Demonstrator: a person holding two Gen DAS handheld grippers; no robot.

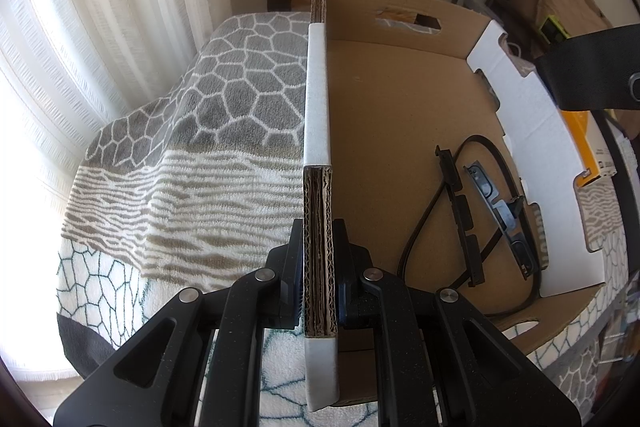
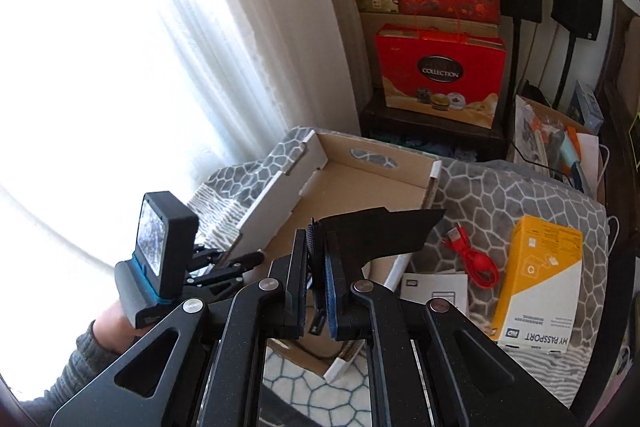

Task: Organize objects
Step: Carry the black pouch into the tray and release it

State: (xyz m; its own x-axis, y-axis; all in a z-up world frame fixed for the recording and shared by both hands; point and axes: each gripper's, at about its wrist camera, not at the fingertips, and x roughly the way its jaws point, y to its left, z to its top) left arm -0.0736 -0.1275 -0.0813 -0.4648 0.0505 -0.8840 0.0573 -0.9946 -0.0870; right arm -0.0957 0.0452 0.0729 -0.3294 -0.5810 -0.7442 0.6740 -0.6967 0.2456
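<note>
An open cardboard box (image 1: 400, 99) lies on a patterned blanket. My left gripper (image 1: 319, 259) is shut on the corrugated edge of the box's left wall. Inside the box lie a black cable (image 1: 424, 227), a black ribbed bar (image 1: 460, 211) and a grey-blue part (image 1: 496, 203). My right gripper (image 2: 318, 267) is shut on a flat black strap (image 2: 384, 231), held in the air over the box's (image 2: 360, 187) near corner. The same strap (image 1: 592, 67) shows at the right edge of the left wrist view. A hand holds the left gripper (image 2: 244, 263) on the box wall.
On the blanket (image 2: 500, 195) right of the box lie a red cable (image 2: 476, 259), a yellow "My Passport" carton (image 2: 540, 279) and a white leaflet (image 2: 436, 287). Red gift bags (image 2: 440, 75) and stacked boxes stand behind. A bright curtained window (image 2: 120, 67) fills the left.
</note>
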